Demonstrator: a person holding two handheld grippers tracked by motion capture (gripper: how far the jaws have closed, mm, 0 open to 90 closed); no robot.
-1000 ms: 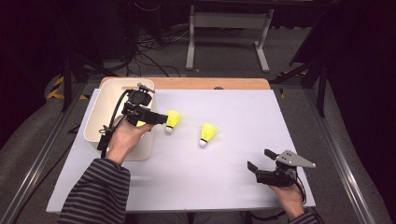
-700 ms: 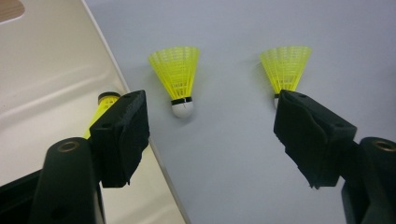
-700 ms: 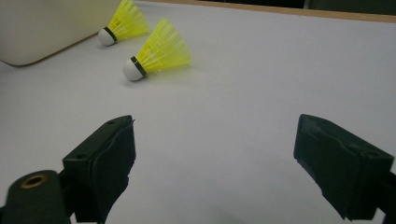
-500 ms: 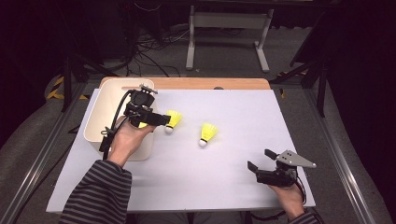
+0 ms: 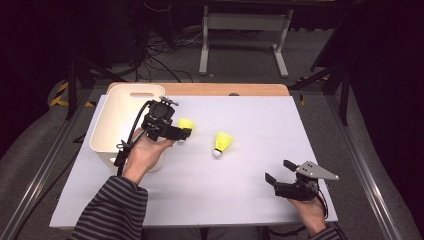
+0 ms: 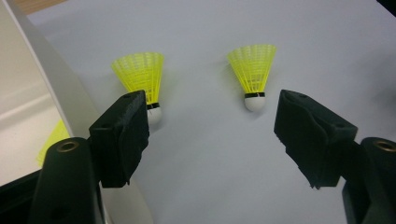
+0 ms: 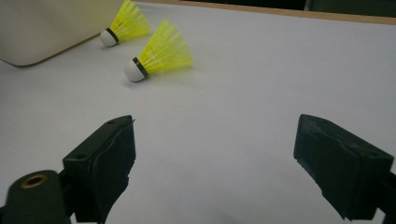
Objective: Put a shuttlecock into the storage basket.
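Note:
Two yellow shuttlecocks with white cork tips lie on the white table. One shuttlecock [image 5: 186, 124] [image 6: 142, 79] [image 7: 123, 25] rests beside the white bin [image 5: 117, 117]. The other shuttlecock [image 5: 222, 143] [image 6: 253, 74] [image 7: 159, 51] lies nearer the table's middle. My left gripper [image 5: 179, 129] [image 6: 210, 126] hovers at the bin's right wall, just short of the nearer shuttlecock, jaws open and empty. My right gripper [image 5: 278, 171] [image 7: 215, 149] rests open and empty near the front right edge, pointing at both shuttlecocks from afar.
The bin's wall [image 6: 42, 93] [image 7: 46, 28] stands close to my left jaw, and something yellow [image 6: 53, 140] lies inside the bin. A wooden strip [image 5: 225, 90] runs along the table's far edge. Metal rails [image 5: 360, 160] flank the table.
My left gripper has drifted a little to the right, off the bin's edge toward the nearer shuttlecock. The right gripper and both shuttlecocks have stayed put.

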